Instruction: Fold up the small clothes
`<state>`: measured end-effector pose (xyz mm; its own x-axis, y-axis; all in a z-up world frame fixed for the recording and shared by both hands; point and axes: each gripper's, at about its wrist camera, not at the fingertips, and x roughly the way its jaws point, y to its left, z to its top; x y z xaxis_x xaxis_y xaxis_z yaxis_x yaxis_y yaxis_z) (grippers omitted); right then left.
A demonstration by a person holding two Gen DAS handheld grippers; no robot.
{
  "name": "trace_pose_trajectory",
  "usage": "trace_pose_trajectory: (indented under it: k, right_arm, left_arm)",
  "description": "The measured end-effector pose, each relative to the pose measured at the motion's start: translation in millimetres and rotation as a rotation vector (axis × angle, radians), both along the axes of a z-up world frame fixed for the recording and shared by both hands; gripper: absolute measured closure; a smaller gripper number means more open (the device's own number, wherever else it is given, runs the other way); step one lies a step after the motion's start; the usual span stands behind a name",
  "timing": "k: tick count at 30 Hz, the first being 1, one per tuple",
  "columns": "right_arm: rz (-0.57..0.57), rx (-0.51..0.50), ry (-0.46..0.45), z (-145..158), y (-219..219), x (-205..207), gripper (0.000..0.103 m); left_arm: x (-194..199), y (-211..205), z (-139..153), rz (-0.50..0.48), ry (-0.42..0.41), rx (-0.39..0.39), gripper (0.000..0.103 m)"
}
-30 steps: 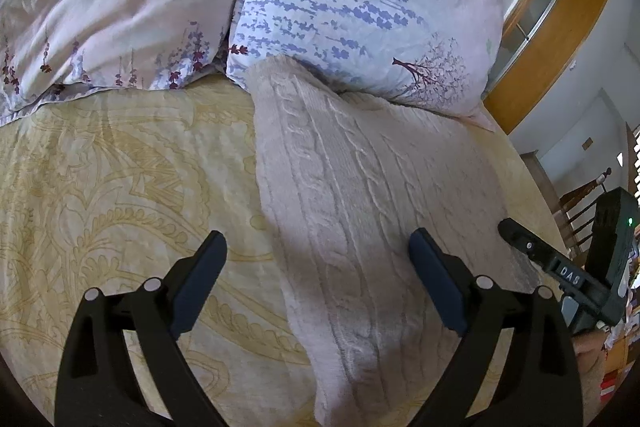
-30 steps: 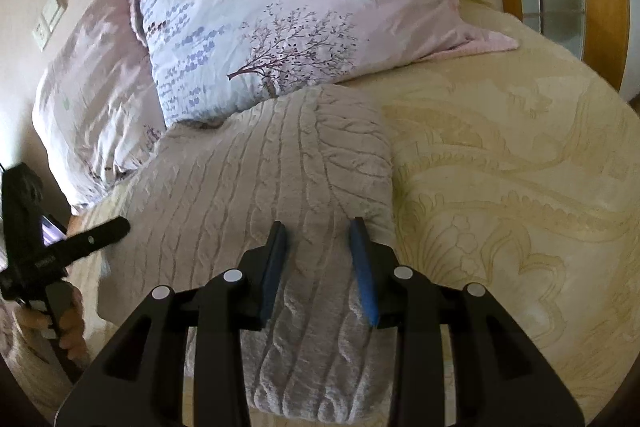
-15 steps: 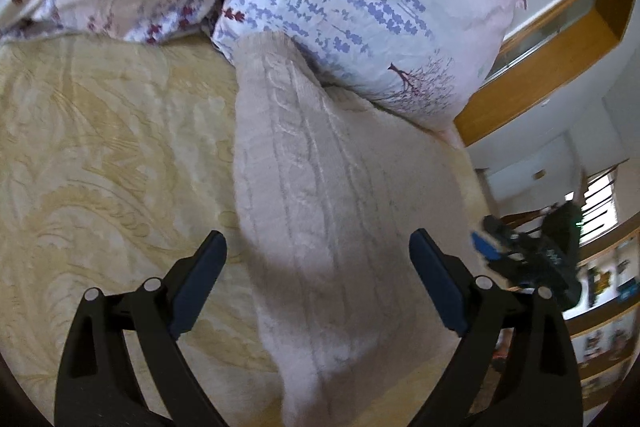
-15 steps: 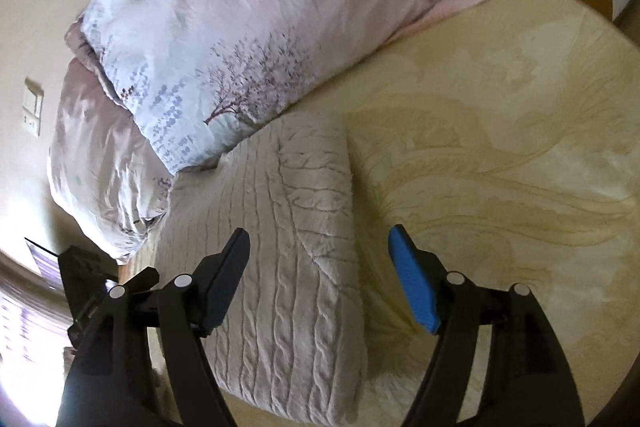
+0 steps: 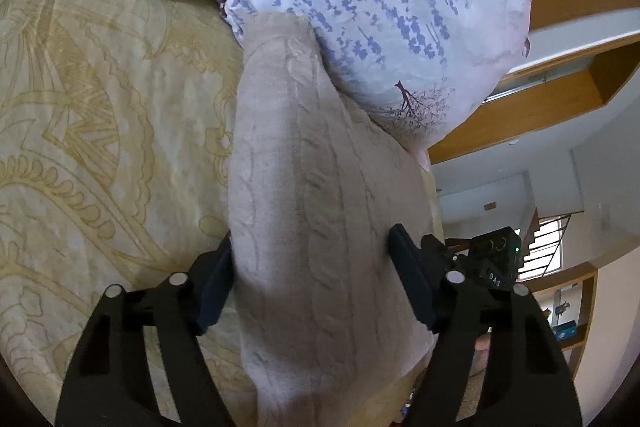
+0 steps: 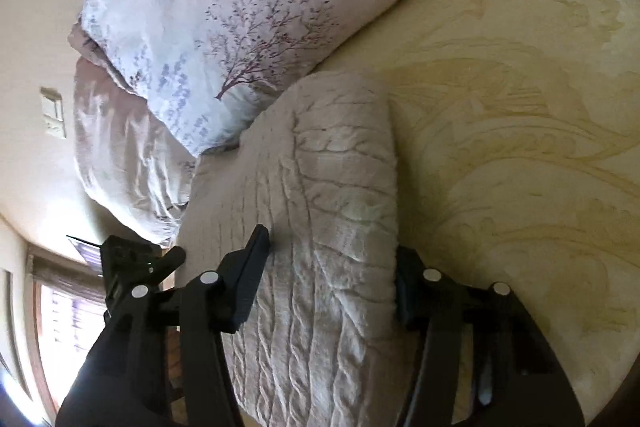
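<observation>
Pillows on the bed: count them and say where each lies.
2. The tree-print pillow rests on the knitted garment's far end; the pink one lies beside it, partly underneath. Others may be out of frame.

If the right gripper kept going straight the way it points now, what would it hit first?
Probably the knit sweater: the right gripper already straddles its folded edge, so the fabric comes first, well before the floral pillow beyond.

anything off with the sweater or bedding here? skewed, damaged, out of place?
Nothing damaged or spilled. One quirk: the folded cable-knit sweater lies with its far end tucked under the floral pillow on the yellow bedspread, so that end is partly hidden. Folded edges look even.
</observation>
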<state>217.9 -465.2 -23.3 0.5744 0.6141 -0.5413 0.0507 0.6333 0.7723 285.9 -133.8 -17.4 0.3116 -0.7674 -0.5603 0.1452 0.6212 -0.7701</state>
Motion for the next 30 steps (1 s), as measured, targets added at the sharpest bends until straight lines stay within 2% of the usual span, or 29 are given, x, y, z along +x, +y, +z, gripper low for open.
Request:
trace_pose_trajectory:
  k: [3, 4, 5, 6, 9, 13, 17, 22, 26, 28, 30]
  right_arm:
    - [0.027, 0.01, 0.0, -1.7, 3.8, -1.1, 0.054]
    - [0.035, 0.02, -0.002, -2.8, 4.9, -2.2, 0.063]
    - [0.037, 0.02, -0.011, -2.4, 7.0, -2.9, 0.067]
    - [0.04, 0.019, -0.025, -0.6, 8.2, -5.3, 0.069]
    - [0.043, 0.056, -0.065, 7.9, 11.4, -12.6, 0.074]
    - [0.071, 0.041, -0.12, 26.8, 27.8, -22.6, 0.076]
    - [0.121, 0.01, -0.15, 41.6, 58.0, -23.2, 0.077]
    - [0.174, -0.055, -0.202, 50.8, 109.3, -10.2, 0.078]
    - [0.208, -0.132, -0.242, 47.3, 154.7, 4.7, 0.079]
    - [0.213, -0.174, -0.225, 38.3, 170.0, 14.7, 0.079]
    - [0.197, -0.206, -0.153, 23.1, 174.5, 26.2, 0.077]
  left_arm:
    - [-1.9, 0.0, -1.5, -0.001, 0.001, -0.01, 0.04]
    - [-2.8, 1.0, -2.5, -0.002, 0.004, -0.022, 0.042]
    - [-3.8, 2.5, -2.9, -0.002, 0.004, -0.032, 0.048]
    - [-3.4, 2.7, -3.2, -0.004, 0.001, -0.04, 0.054]
    - [-7.9, 8.3, 1.1, -0.012, -0.013, -0.066, 0.063]
    - [-21.0, 23.8, 11.4, -0.039, -0.037, -0.108, 0.065]
    - [-34.7, 50.5, 21.7, -0.038, -0.062, -0.117, 0.065]
    - [-45.2, 103.2, 32.3, 0.019, -0.09, -0.09, 0.065]
    - [-45.5, 146.4, 34.7, 0.089, -0.113, -0.037, 0.065]
    - [-42.8, 165.5, 27.1, 0.124, -0.106, 0.006, 0.063]
    - [-36.8, 177.7, 9.9, 0.157, -0.061, 0.012, 0.061]
